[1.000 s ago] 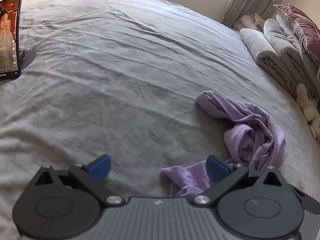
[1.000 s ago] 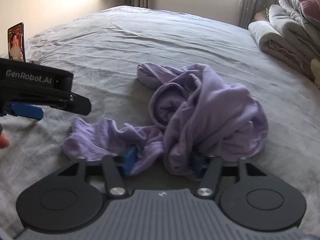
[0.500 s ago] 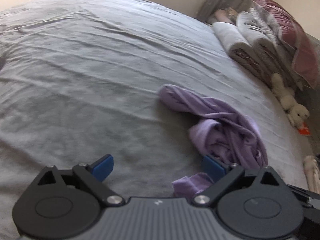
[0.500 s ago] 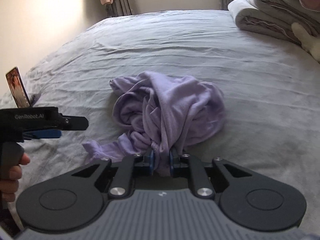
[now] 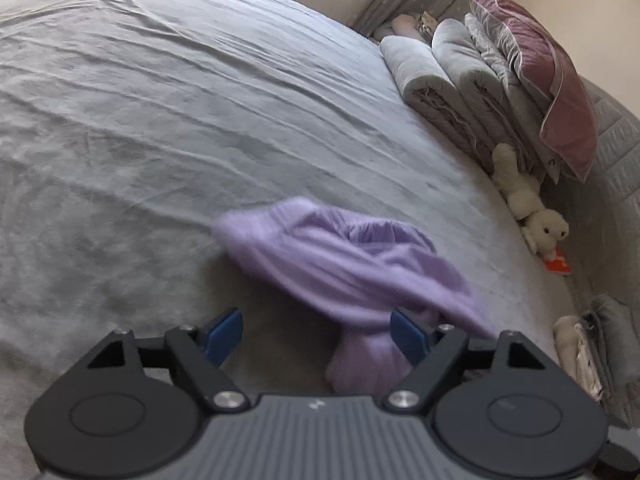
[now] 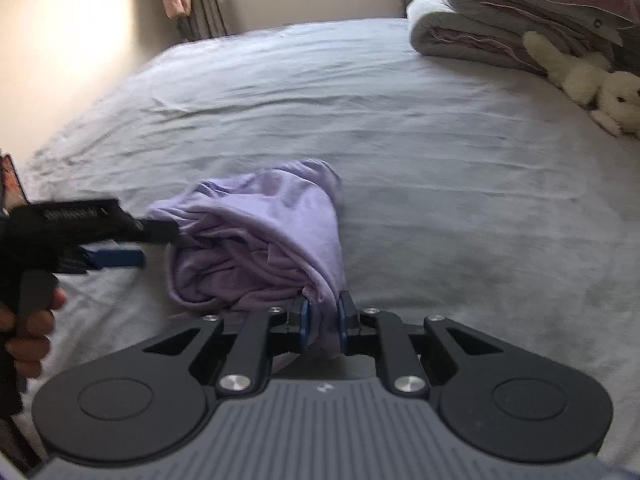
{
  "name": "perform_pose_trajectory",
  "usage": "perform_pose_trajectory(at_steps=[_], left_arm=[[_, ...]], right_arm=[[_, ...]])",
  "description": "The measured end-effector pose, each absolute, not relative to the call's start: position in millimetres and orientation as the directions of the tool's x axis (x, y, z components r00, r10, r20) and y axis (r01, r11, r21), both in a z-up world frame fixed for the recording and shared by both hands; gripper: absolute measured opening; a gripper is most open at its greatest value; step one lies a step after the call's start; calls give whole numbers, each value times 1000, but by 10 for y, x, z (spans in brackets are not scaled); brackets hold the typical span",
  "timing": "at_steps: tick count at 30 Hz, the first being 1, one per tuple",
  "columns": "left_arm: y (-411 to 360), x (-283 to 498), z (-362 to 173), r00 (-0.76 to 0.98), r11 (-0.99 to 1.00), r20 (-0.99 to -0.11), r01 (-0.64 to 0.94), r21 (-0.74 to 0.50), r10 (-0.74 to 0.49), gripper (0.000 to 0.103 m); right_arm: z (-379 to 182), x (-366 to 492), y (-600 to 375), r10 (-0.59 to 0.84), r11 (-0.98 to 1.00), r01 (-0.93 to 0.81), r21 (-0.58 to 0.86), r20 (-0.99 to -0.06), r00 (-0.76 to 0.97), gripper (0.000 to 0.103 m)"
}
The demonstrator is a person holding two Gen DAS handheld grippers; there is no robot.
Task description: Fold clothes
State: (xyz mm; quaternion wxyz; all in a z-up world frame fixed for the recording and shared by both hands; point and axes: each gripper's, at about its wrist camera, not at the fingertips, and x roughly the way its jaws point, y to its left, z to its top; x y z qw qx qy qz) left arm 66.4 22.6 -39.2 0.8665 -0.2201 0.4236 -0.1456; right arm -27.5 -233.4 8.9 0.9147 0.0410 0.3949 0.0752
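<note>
**Right tongs hold the garment; left tongs close in**

Seen from the left wrist, the left tongs (image 5: 316, 334) stand apart with their jaws closing, nothing yet pinched. The purple garment (image 5: 344, 268) lies bunched on the bed (image 5: 160, 120), ahead and to the right, a fold brushing the right pad; its long axis runs from upper left to lower right. Motion blur smears its edges.

From the right wrist, the right tongs (image 6: 322, 320) are clamped on a bunch of cloth at the garment's near end. The left tongs come in from the left, tips beside the heap; contact is unclear. Collar, sleeves and hem cannot be made out.
</note>
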Motion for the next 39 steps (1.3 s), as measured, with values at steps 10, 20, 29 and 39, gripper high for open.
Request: perform_pose_trajectory(at_steps=[10,20,29,39], left_arm=[[375,755,-512,630,818,-653,-46,-573,-422,53],[382,693,-437,688,840,-638,-75,-537,-346,5],[602,561,-150,780,885,-578,-71,-460,-238,2],[1105,258,49,799,905,-574,-97,-413,-177,2]], right_arm=[[162,-385,-2454,203,979,-124,163,-701,684,50],[129,-264,-2374,217,975,-131,178,-666,714,48],[345,-294,-2294,317,942,-173,287,-595,739,9],[350,-267,-1861,573,819,-369,440,-585,574,8]])
